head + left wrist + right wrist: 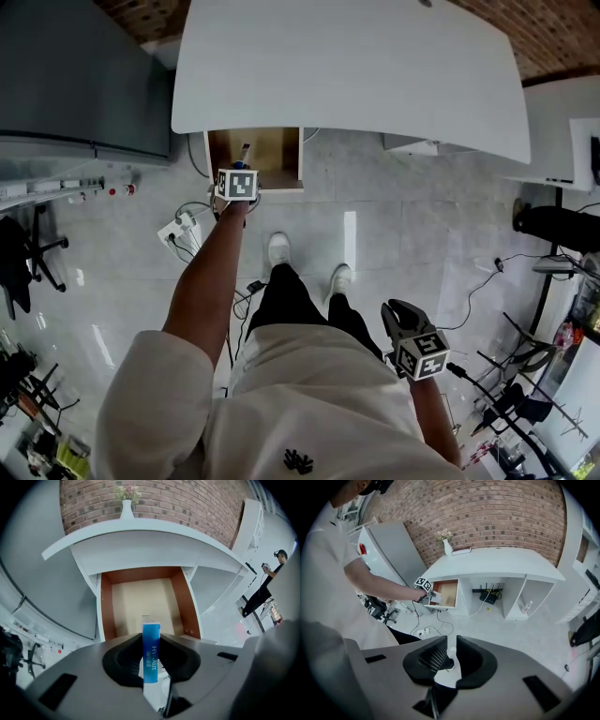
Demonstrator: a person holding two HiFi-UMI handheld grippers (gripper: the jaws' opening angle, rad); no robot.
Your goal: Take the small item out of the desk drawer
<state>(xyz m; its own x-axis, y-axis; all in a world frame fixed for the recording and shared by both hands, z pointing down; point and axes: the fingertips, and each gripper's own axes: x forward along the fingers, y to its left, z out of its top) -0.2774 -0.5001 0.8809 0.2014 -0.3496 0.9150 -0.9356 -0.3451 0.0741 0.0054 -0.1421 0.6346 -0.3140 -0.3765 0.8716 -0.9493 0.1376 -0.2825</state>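
The left tool point(151, 641) is clamped on a slim blue box point(151, 653). Its two dark pads press the box's broad sides, and the jaws stand only as far apart as the box is thick. In the left tool view the box shows its narrow printed edge. Its long axis runs in line with the jaws, and its far end pokes past the pad tips towards the back of the open drawer point(107, 606).

In the head view the left tool point(236, 185) sits at the drawer's point(272, 150) front edge, just under the white worktop point(347, 66). The box is only a small blue sliver there, above the drawer's pale floor.

The right tool point(449, 646) hangs well back from the drawer, low by the person's side point(396, 309). Its jaws stand a narrow gap apart with nothing between them.
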